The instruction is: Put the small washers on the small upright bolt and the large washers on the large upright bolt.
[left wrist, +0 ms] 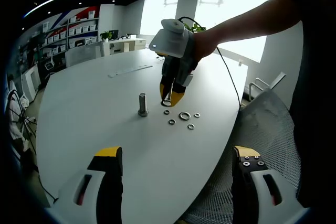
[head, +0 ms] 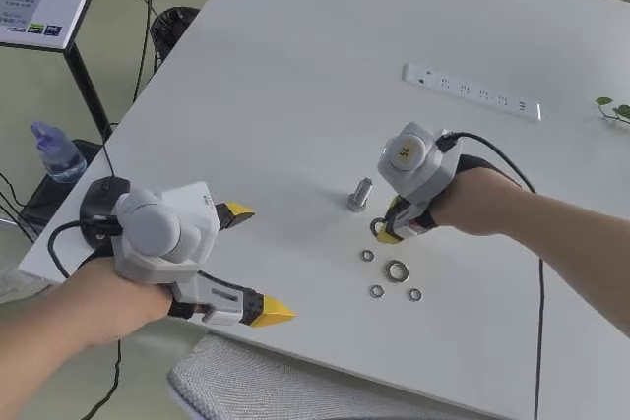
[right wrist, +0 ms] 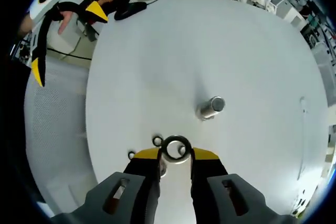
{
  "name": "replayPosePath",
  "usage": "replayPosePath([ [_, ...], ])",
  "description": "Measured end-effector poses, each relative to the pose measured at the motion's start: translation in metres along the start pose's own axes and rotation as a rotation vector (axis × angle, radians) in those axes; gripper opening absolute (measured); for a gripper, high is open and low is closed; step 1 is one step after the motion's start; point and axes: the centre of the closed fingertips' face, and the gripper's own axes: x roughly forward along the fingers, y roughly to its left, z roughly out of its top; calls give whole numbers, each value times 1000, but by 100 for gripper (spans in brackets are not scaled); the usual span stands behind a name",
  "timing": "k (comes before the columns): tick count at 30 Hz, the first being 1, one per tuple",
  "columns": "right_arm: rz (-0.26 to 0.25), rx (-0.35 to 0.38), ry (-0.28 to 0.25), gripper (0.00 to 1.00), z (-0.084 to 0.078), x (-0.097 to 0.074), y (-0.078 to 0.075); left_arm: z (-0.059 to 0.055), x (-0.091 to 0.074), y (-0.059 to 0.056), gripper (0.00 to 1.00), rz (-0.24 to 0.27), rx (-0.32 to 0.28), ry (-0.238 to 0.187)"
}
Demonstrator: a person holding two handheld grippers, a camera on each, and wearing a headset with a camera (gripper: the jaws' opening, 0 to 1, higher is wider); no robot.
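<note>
Now the right tongs (right wrist: pixel 176 153) are closed on a large washer (right wrist: pixel 176 139), gripped by its rim between the yellow tips. Its hole faces the right gripper view, so it seems to lie roughly level with the table (head: pixel 325 66).

The single bolt (right wrist: pixel 211 107) I can see stands upright on the table, its long axis pointing up. In the right gripper view it lies ahead of the held washer and a little to the right, near but not touching. In the head view the same washer hangs just beside the bolt, on the side nearer the person. Whether this is the large bolt or the small one I cannot tell, though the ring looks wide enough to pass over it.

The next move probably calls for a short carry forward and to the right until the hole sits over the bolt's top, then a drop. If the ring is tilted, it could catch on the top edge.

Four loose washers lie on the table close behind the right tongs: a bigger one (head: pixel 397 270) and three small ones (head: pixel 367 256) (head: pixel 376 291) (head: pixel 415 294).

The left tongs (head: pixel 258 262) are spread wide and hold nothing. They hover near the table's edge, well apart from the bolt, so the right hand is much the nearer.
</note>
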Motion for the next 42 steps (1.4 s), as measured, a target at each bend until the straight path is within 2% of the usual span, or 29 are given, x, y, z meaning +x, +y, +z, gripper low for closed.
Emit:
replayPosePath([
  [8,-20,13,2,20,-4,-14,-13,2,0,2,92,19,-9,-14],
  [14,-31,4,-1,20,3,-21,-21,2,0,4,92,24,-11,-14],
  [21,-40,4,-25,20,21,-32,-28,-1,1,5,90,23,-8,-5],
  [23,-38,17,-42,20,24,-27,-31,-2,1,7,89,23,-5,-2],
  [24,-36,22,-50,20,28,-24,-39,-2,1,8,89,24,-8,-3],
  [28,-38,6,-56,20,37,-20,-44,-2,1,11,89,25,-12,-6],
  [34,-37,-1,-70,20,46,-21,-43,1,2,16,88,27,-15,-8],
  [42,-40,-22,-62,20,51,-19,-47,4,2,15,88,26,-14,-7],
])
